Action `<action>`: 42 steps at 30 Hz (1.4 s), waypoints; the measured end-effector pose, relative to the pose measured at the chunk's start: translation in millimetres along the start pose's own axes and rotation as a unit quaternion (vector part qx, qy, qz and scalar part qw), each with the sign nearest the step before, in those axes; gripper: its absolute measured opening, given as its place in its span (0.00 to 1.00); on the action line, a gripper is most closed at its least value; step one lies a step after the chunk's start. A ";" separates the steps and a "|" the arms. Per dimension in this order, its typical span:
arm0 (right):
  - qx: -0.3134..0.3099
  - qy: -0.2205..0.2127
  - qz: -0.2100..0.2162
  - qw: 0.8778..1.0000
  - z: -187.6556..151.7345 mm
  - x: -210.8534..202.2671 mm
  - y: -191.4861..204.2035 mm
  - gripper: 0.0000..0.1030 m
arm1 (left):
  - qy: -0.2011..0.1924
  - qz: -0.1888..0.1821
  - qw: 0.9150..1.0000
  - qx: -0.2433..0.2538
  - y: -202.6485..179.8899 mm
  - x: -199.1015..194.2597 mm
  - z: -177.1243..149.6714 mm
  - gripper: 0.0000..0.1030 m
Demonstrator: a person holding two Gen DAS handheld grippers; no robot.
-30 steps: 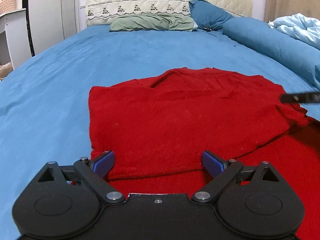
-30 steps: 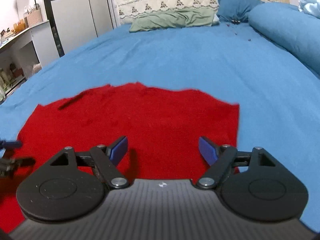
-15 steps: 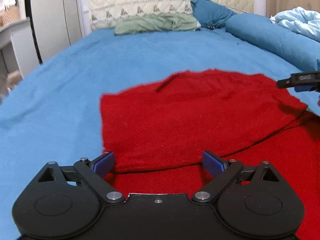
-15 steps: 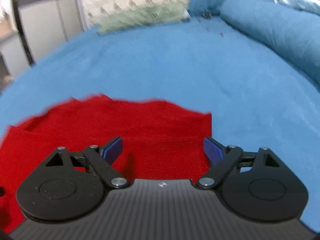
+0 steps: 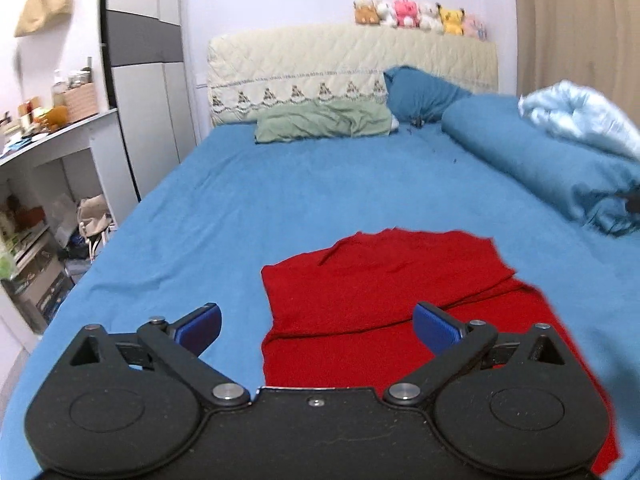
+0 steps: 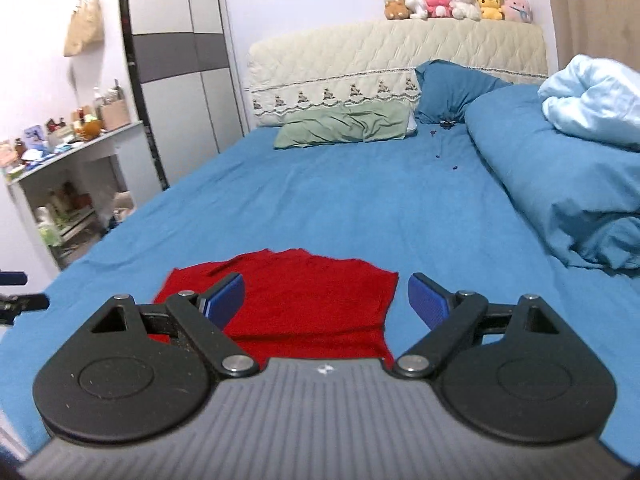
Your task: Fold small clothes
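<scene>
1. Left claw: released, 2 blue pads wide apart, nothing btwn them. Hangs above the near part of the bed, clear of the cloth.
2. Right claw: also released, 2 blue pads spread, nothing gripped; above the cloth's near right corner, not touching it.
3. Task item: 1 red garment, lying flat on the blue sheet near the foot of the bed. Far part is folded over onto the near part, so a doubled layer w/ a visible fold edge runs across it. In the right wrist view the same garment shows btwn and under the pads, its right edge just inside the right pad.
4. Left claw's tip pokes in at the left edge of the right wrist view; too little shows to say more.
5. Further out: 1 green pillow and 1 blue pillow against the cream quilted headboard.
6. Right side of bed: 1 rolled blue duvet w/ 1 pale blue blanket bunched on top.
7. Top of headboard: 6 small plush toys in a row.
8. Left of bed: 1 white shelf unit w/ clutter, 1 grey-white wardrobe, 1 tote bag hanging on the wall.
</scene>
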State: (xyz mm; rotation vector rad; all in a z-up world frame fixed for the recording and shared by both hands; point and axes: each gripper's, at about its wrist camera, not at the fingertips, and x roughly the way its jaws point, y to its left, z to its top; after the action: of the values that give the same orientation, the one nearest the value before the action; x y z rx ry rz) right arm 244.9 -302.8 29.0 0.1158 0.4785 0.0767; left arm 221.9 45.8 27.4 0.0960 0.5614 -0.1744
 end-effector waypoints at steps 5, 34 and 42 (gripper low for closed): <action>-0.002 0.024 -0.002 1.000 -32.1 -77.8 12.8 1.00 | 0.019 -0.007 0.999 -0.042 1.7 -41.4 -28.6 1.00; -0.035 0.206 -0.070 0.975 -257.7 -41.4 28.5 0.53 | 0.139 0.033 0.987 -0.074 13.3 17.2 -212.7 0.88; -0.007 0.209 -0.070 0.975 -251.9 -48.4 15.8 0.19 | 0.137 0.012 0.989 -0.056 7.1 12.9 -215.2 0.57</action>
State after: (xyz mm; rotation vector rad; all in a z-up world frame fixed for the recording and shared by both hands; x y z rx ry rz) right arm 84.7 -268.6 -168.9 0.0503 0.9050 -0.0344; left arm 121.9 80.7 -160.6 0.0178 0.8419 -0.1074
